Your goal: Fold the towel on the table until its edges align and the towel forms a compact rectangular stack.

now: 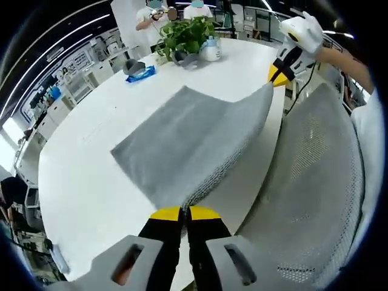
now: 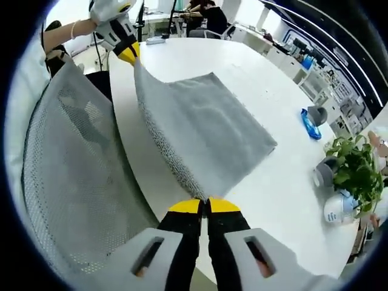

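Fingers point(image 1: 185, 213) pinch towel point(image 1: 182, 136) near plant point(image 1: 185, 36).

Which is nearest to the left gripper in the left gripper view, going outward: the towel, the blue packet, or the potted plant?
1. Towel: its near corner is pinched in the left gripper.
2. Blue packet: far across the white table, beyond the towel, to the left.
3. Potted plant: farthest, near the table's far edge, just past the packet.

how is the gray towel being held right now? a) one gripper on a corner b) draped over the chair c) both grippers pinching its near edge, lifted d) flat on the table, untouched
c: the left gripper and right gripper each clamp a corner of the gray towel, near edge raised off the white table.
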A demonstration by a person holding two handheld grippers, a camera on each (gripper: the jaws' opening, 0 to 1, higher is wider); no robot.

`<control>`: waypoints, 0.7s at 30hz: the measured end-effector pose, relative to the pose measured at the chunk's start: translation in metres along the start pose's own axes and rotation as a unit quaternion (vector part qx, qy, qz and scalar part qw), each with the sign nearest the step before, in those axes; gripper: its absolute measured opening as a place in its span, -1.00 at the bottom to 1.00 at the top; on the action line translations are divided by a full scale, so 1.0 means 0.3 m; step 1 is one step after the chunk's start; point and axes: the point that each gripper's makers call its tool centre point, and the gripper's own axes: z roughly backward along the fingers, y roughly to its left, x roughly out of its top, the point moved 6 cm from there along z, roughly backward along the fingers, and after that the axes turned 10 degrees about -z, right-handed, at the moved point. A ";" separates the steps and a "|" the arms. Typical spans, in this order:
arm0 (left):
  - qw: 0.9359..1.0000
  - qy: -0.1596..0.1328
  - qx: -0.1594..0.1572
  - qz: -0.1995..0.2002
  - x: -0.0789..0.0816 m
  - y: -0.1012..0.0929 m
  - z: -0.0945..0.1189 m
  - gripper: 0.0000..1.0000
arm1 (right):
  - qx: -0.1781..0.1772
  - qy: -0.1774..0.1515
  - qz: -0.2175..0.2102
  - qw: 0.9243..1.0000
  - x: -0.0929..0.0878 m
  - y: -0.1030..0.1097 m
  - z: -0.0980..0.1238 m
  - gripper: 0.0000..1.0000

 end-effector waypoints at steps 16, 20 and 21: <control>0.998 -0.016 0.042 0.035 0.075 0.179 -0.040 -0.95 | -0.058 -0.043 -0.045 0.996 0.150 -0.163 -0.056 -1.00; 0.997 -0.020 0.065 0.031 0.111 0.233 -0.054 -0.95 | -0.086 -0.049 -0.046 0.994 0.190 -0.208 -0.079 -1.00; 0.997 -0.020 0.069 0.029 0.118 0.243 -0.055 -0.95 | -0.092 -0.050 -0.047 0.993 0.201 -0.221 -0.087 -1.00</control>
